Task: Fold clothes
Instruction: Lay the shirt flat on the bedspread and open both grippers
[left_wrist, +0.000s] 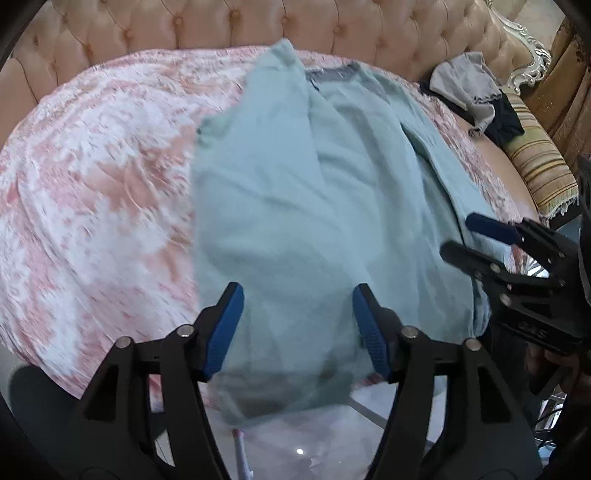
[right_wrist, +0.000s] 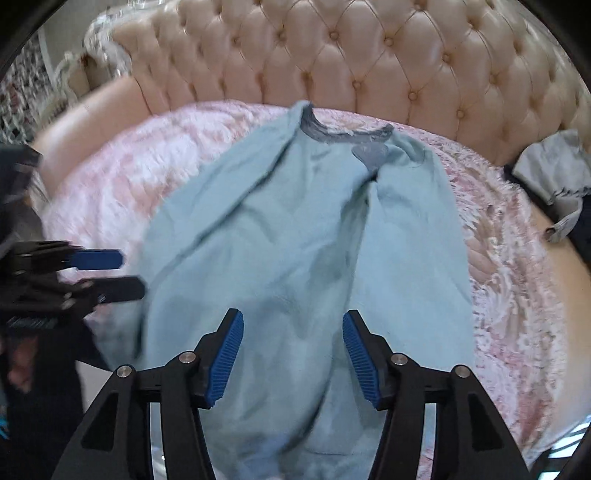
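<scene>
Left wrist view. A pale teal shirt (left_wrist: 295, 206) is seen spread lengthwise on a pink throw (left_wrist: 92, 192) over a tufted sofa (left_wrist: 229, 29), grey collar (left_wrist: 332, 74) at the far end, hem hanging over the near edge. One side appears already laid inward over the body, with a long ridge down the middle; the frame is motion-blurred, so this is judged, not certain. The left gripper (left_wrist: 297, 328) is held above the hem, jaws spread wide, nothing between the pads. The right gripper (left_wrist: 476, 240) is noted at the shirt's right edge, also parted and empty. A heap of grey and dark clothes (left_wrist: 469, 99) and a striped cushion (left_wrist: 535, 162) lie well apart at the far right.

Right wrist view. The shirt (right_wrist: 295, 240) is seen from nearer its middle; the collar (right_wrist: 343, 133) lies close under the backrest (right_wrist: 369, 55). The right gripper (right_wrist: 293, 354) is released over the lower body of the shirt. The left gripper (right_wrist: 107, 269) shows at the left edge, open, beside the cloth and not gripping it, over the throw (right_wrist: 517, 277).

Step in hand, as judged: the hem is to be taken and folded up toward the collar. Both lower corners should be pinched through all layers, one by each gripper, level with each other. The lift should be kept low and even, so the side folds are not pulled open, and the hem laid square short of the collar.
</scene>
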